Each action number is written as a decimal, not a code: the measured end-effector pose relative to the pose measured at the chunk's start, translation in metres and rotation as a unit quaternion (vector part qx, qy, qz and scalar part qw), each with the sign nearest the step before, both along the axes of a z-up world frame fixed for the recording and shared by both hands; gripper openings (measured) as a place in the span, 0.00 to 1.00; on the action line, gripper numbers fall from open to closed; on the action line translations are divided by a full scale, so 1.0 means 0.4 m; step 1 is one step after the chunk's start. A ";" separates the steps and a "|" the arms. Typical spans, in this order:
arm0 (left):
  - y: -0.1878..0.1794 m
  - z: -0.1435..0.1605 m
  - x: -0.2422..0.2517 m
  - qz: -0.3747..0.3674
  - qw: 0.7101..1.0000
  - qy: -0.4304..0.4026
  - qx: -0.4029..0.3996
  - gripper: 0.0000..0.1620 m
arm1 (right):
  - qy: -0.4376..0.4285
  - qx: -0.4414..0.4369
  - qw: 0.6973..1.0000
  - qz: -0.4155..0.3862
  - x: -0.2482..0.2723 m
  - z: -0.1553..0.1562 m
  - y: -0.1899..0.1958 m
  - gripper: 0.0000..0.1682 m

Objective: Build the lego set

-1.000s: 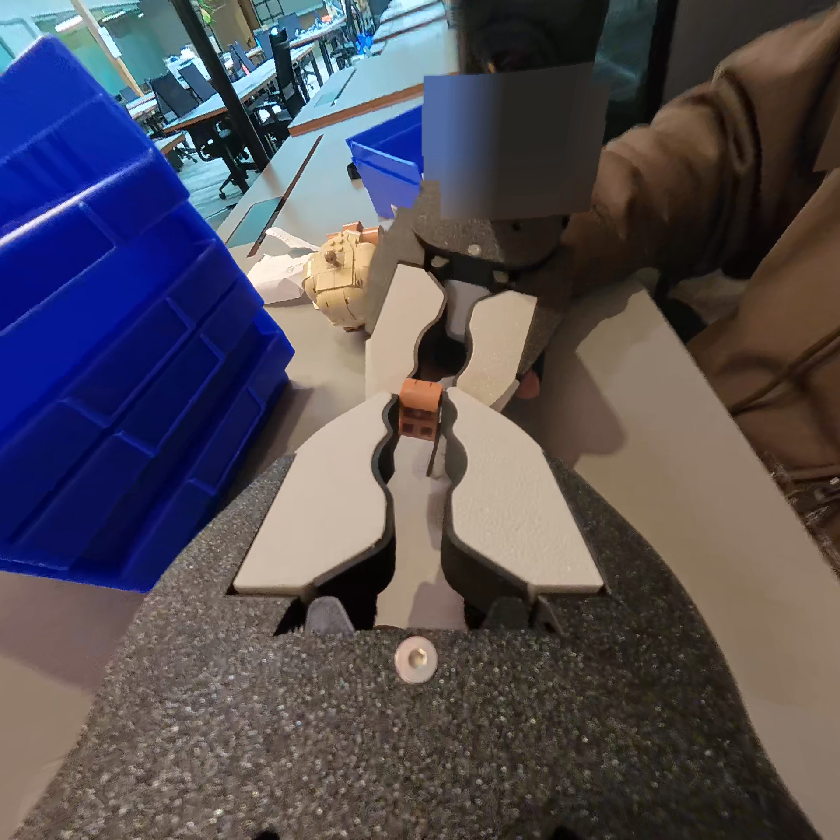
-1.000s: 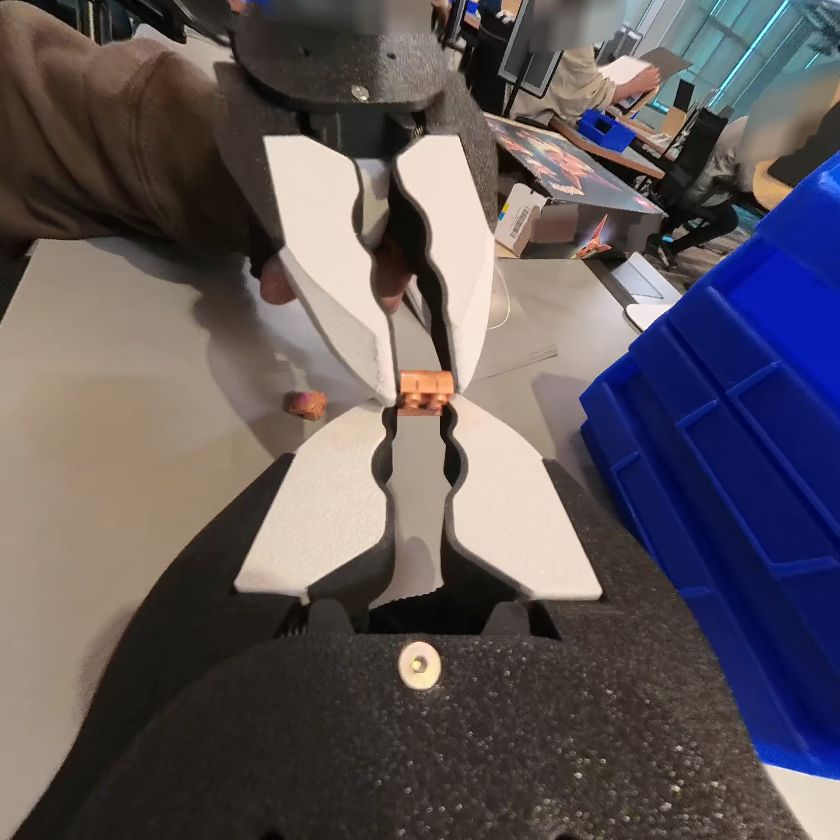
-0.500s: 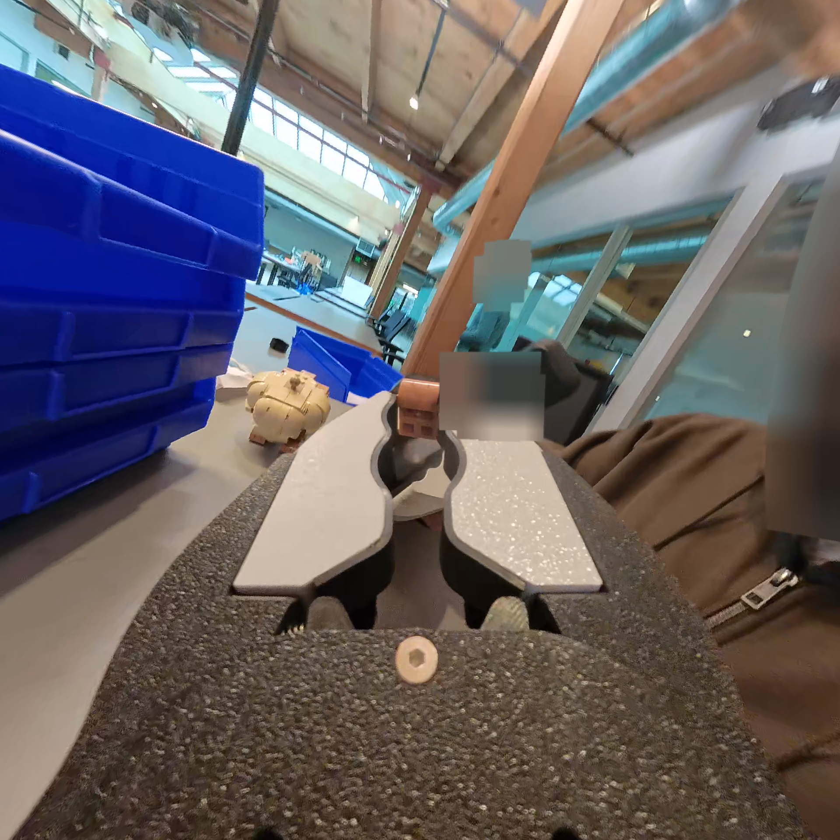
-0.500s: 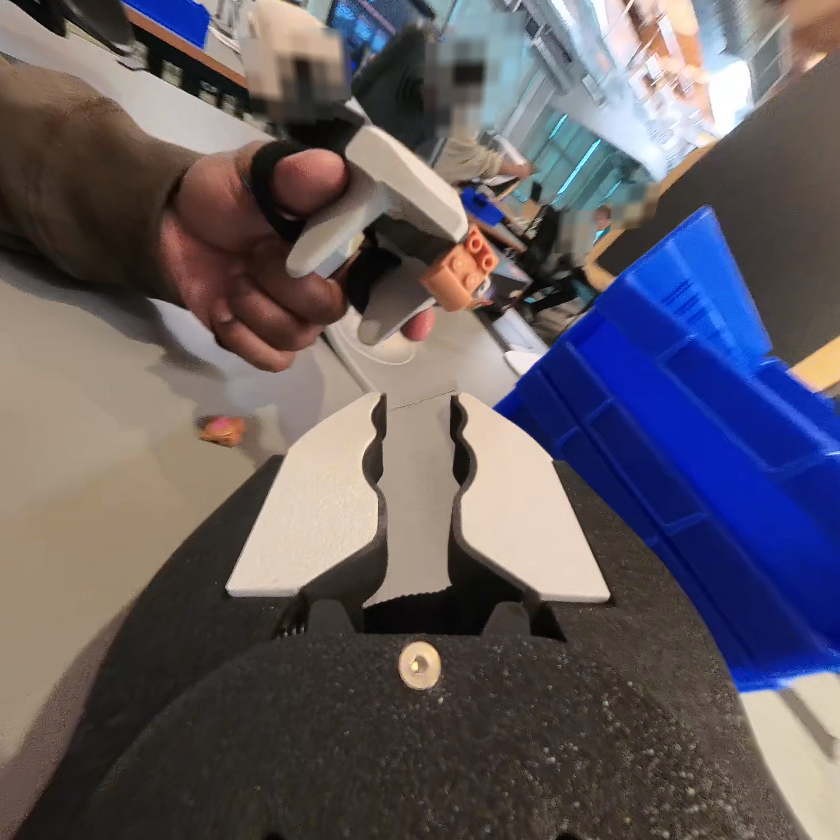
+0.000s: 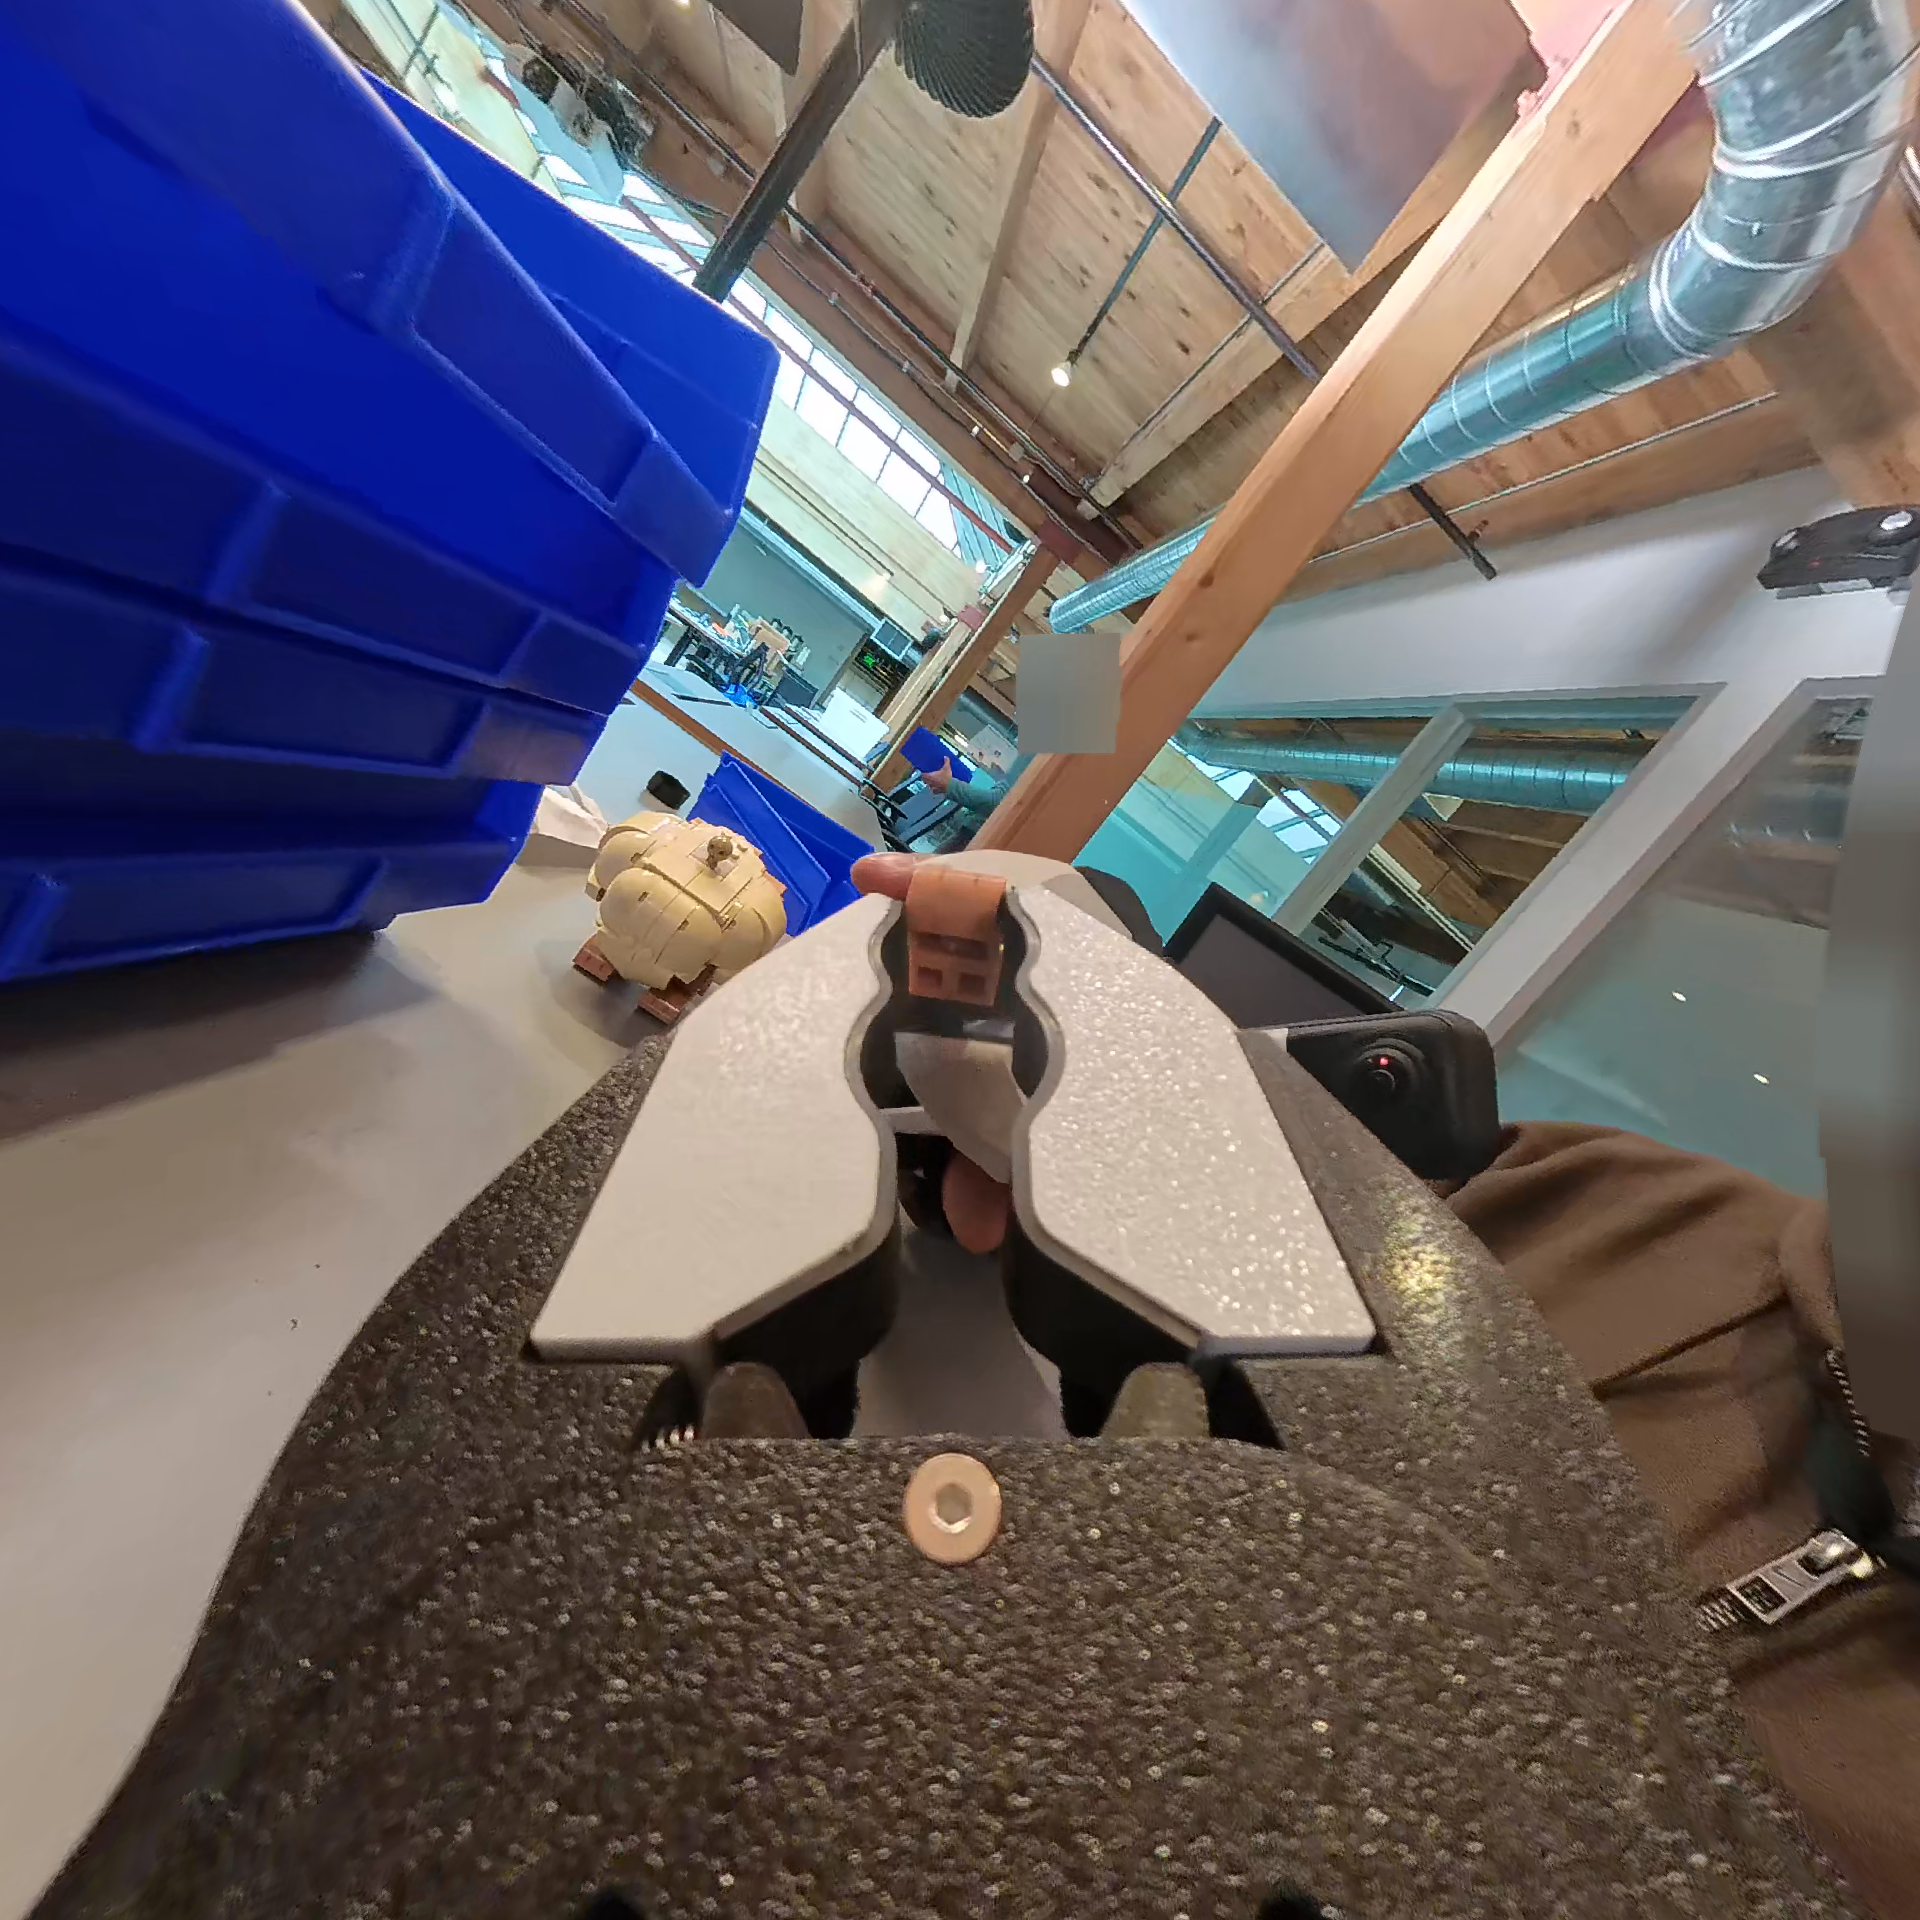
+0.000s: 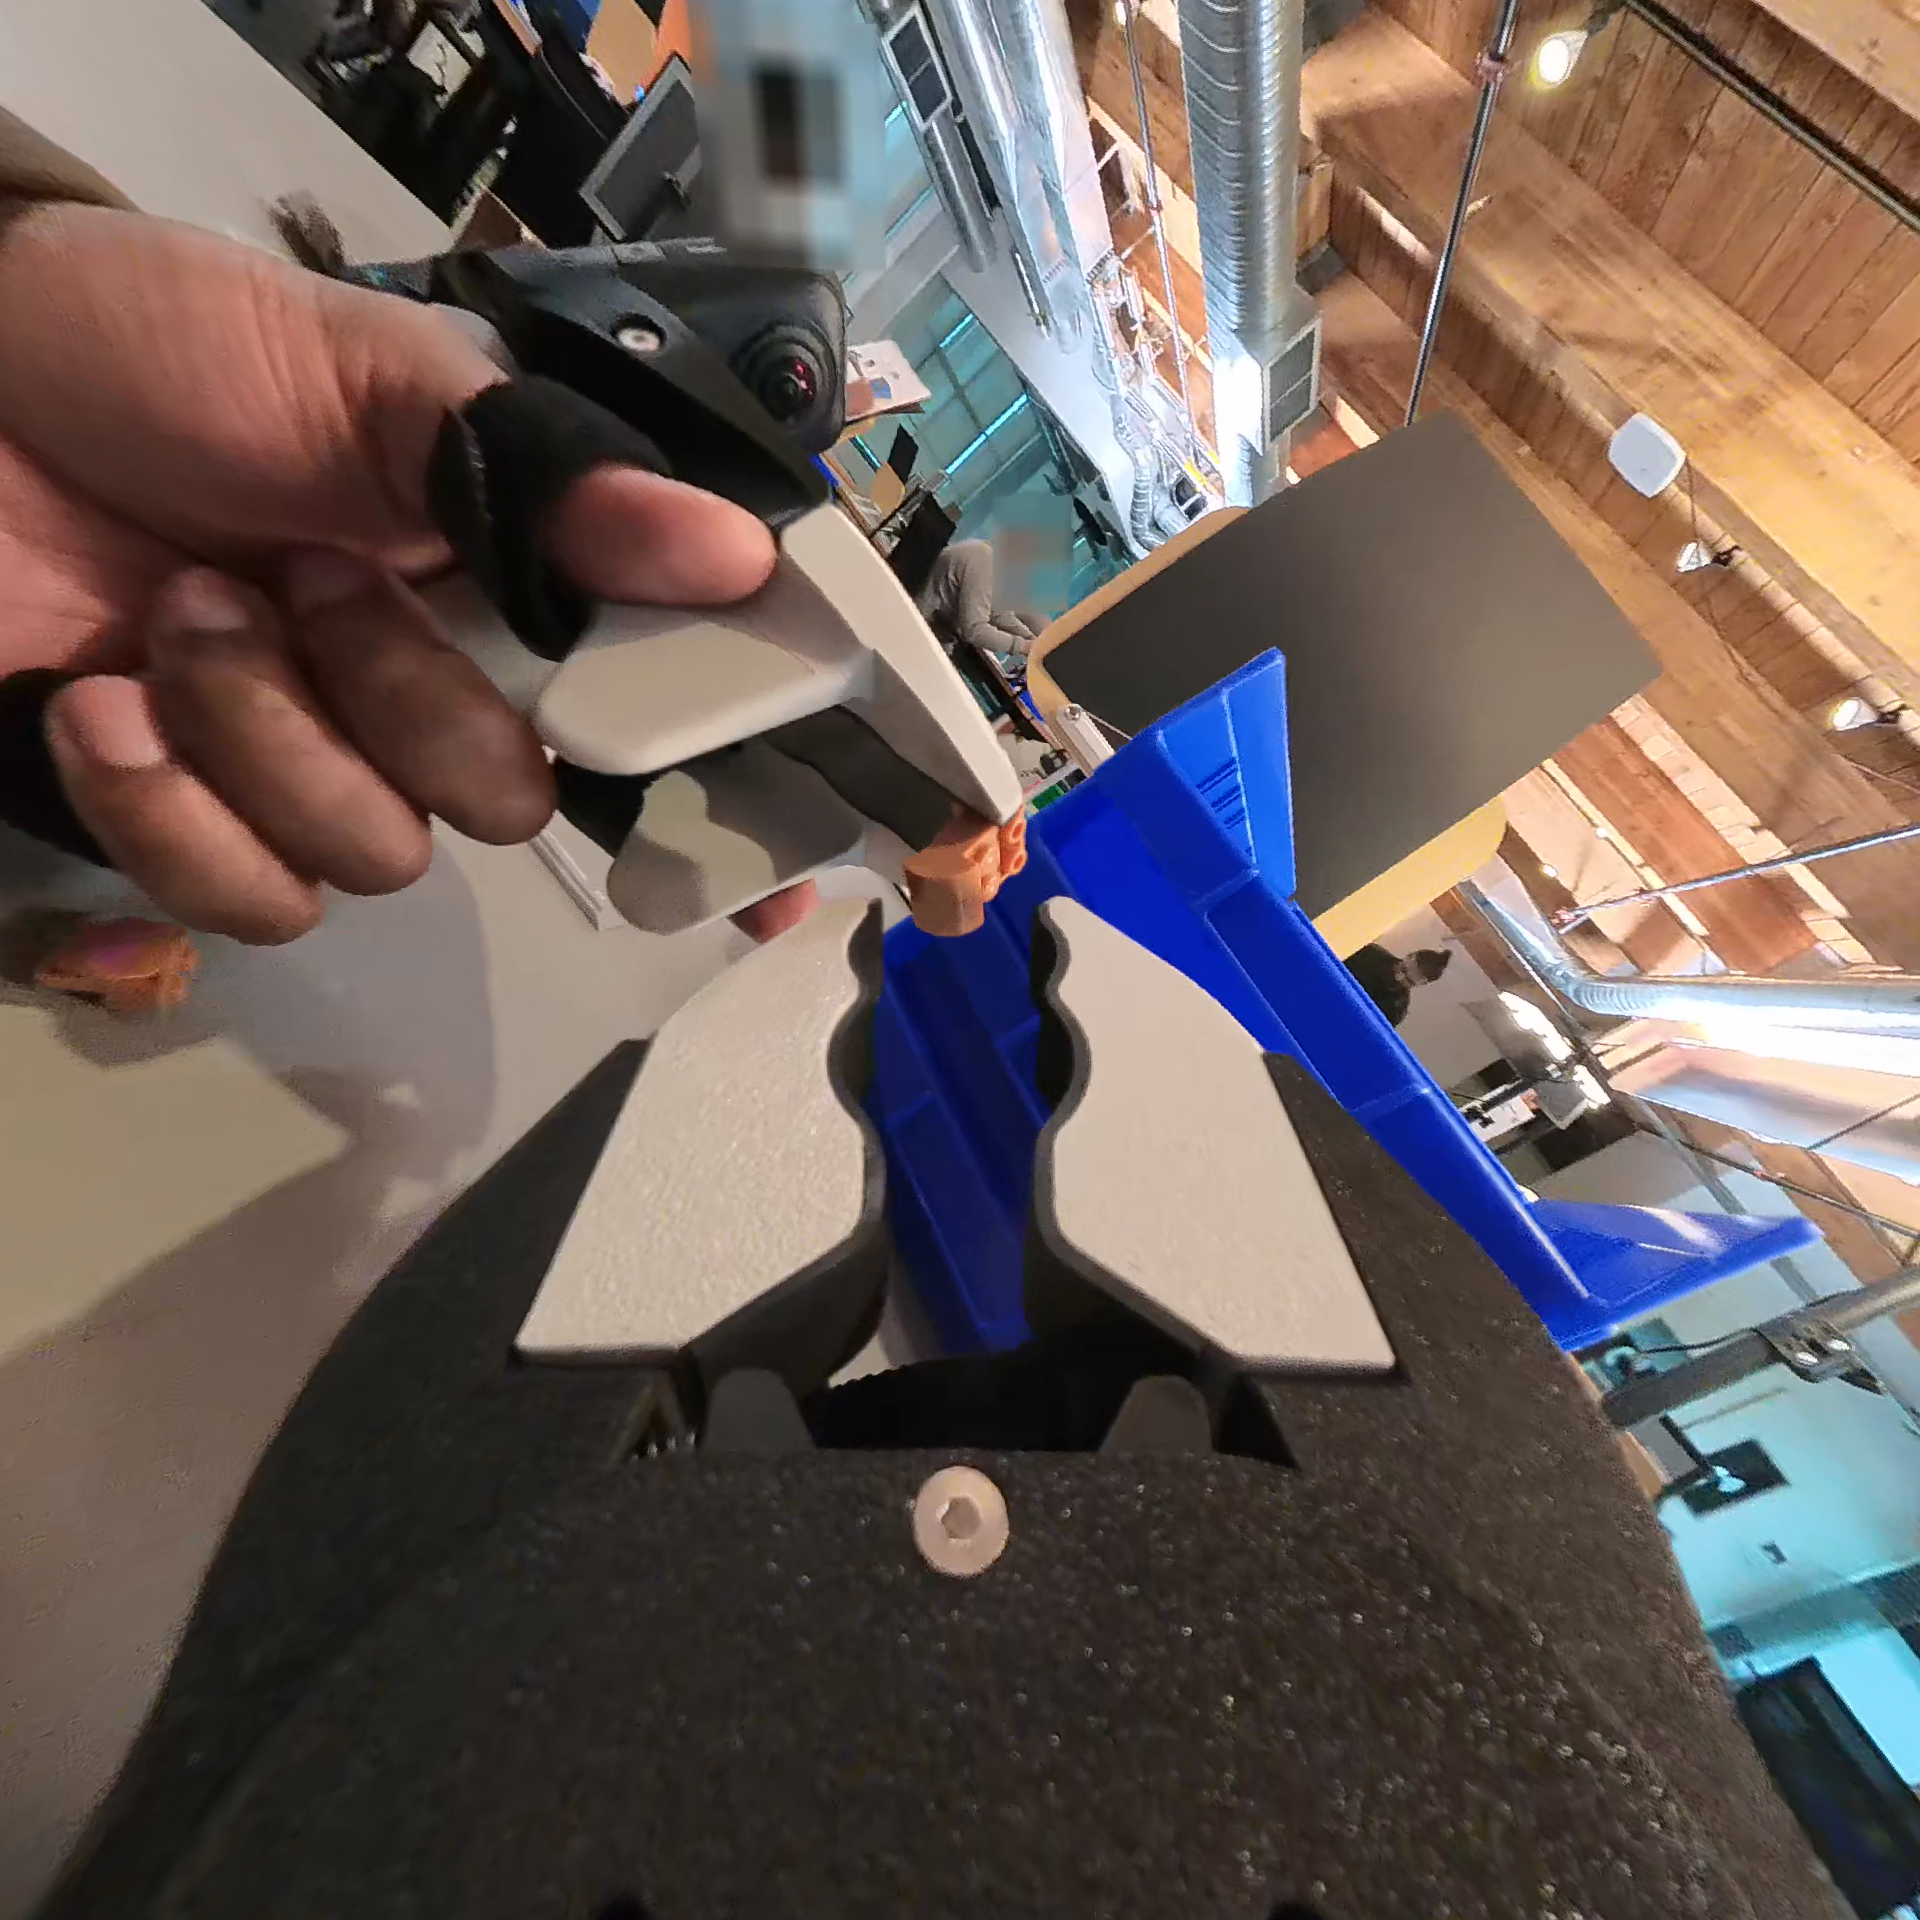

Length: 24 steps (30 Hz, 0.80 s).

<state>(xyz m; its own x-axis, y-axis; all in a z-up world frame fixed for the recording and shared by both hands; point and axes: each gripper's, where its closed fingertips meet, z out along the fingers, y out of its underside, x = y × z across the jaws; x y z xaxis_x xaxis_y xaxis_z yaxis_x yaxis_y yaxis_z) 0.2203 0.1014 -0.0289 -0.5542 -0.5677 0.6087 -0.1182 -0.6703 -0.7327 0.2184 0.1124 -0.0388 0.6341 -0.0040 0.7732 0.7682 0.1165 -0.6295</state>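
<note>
My left gripper [image 5: 948,906] is shut on a small orange-brown brick [image 5: 948,951] and holds it in the air above the grey table [image 5: 260,1143], tilted upward. In the right wrist view a hand [image 6: 260,582] holds that gripper, with the brick [image 6: 961,868] at its tips. My right gripper [image 6: 958,930] is open and empty, its tips just below and either side of the brick without touching it. A tan rounded lego model [image 5: 681,914] stands on the table beyond my left gripper.
A stack of blue bins [image 5: 260,499] stands close on the left of the left wrist view and also shows in the right wrist view [image 6: 1247,935]. Another blue bin [image 5: 764,831] sits behind the model. A small brownish piece [image 6: 114,966] lies on the table. Only a small space, under 4 cm, lies between the two pairs of fingers. The tan rounded lego model [image 5: 681,914] is about equally far from each gripper, around 20 cm.
My right gripper let go of the brick and opened. Both grippers have tilted upward, and my left gripper has lifted the brick off the table.
</note>
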 end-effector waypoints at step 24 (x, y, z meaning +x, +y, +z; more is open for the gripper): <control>-0.007 -0.008 -0.082 -0.001 0.935 -0.051 0.351 0.21 | 0.289 -0.150 0.895 0.305 -0.087 0.001 -0.073 0.07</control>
